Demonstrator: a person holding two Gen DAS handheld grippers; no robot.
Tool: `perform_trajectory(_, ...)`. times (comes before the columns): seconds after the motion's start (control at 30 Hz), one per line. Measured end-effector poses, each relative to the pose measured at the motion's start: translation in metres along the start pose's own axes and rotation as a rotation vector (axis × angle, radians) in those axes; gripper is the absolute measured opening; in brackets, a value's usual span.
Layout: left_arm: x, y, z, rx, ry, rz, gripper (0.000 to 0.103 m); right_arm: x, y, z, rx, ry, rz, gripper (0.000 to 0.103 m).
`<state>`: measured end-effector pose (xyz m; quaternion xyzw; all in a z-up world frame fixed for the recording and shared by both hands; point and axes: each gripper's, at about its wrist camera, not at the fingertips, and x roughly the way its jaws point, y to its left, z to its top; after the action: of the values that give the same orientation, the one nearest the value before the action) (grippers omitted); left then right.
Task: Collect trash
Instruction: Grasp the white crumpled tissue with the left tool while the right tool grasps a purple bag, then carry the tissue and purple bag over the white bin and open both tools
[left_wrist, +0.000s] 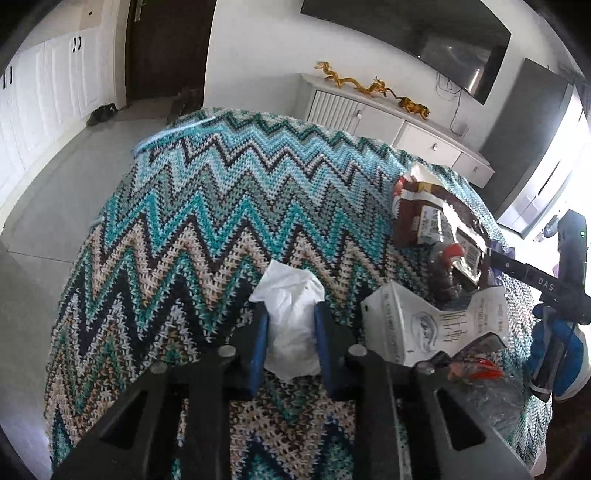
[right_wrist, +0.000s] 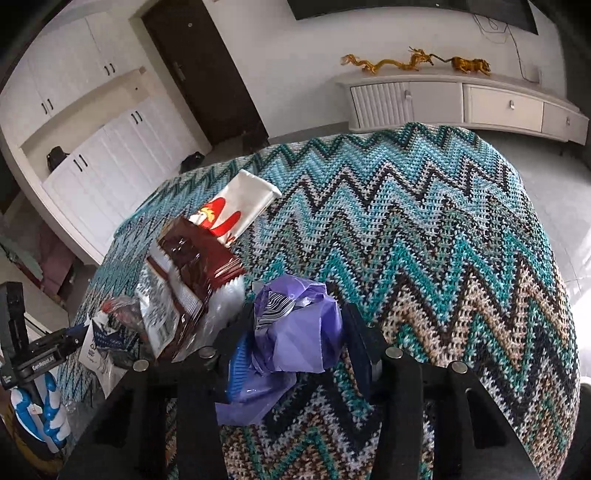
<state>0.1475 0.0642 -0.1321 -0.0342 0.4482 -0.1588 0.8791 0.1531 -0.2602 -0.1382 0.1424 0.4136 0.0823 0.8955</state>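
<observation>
Left gripper (left_wrist: 290, 332): jaws clamped on the tissue (left_wrist: 290, 314), low centre of frame, its long axis running along the fingers. Right gripper (right_wrist: 295, 332): jaws pressed on the purple bag (right_wrist: 295, 321), low centre, crumpled, no clear axis. Both items rest on the blanket (left_wrist: 184, 221). Remaining wrappers (right_wrist: 192, 266) lie left of the right gripper, nearer to it in my judgement.

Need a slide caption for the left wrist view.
Left tongs closed on a crumpled white paper wad atop the zigzag-knit teal blanket.
</observation>
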Motion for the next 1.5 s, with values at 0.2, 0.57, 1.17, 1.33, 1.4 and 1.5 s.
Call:
perform_trajectory(0.2,-0.038,-0.003,0.001,-0.006,-0.062,-0.001,0.018,-0.042,0.008,-0.014,-0.017,-0.046,0.004,0.041)
perform_trajectory(0.57,-0.122,-0.054,0.001,0.102,-0.174,-0.039,0.018,-0.177,-0.015,-0.057,0.030,-0.225,-0.070,0.041)
perform_trajectory(1.17,-0.078,-0.370,-0.020,0.559,0.031,-0.371,0.018,-0.288,-0.183,-0.159,0.270,-0.287,-0.412,0.042)
perform_trajectory(1.33,-0.032,-0.461,-0.034,0.613,0.144,-0.448,0.019,-0.275,-0.234,-0.179,0.354,-0.246,-0.464,0.042)
perform_trajectory(1.4,-0.013,-0.486,-0.040,0.605,0.186,-0.464,0.020,-0.267,-0.255,-0.186,0.383,-0.224,-0.481,0.042)
perform_trajectory(1.5,0.019,-0.523,-0.047,0.587,0.255,-0.482,0.020,-0.255,-0.283,-0.194,0.424,-0.195,-0.503,0.043)
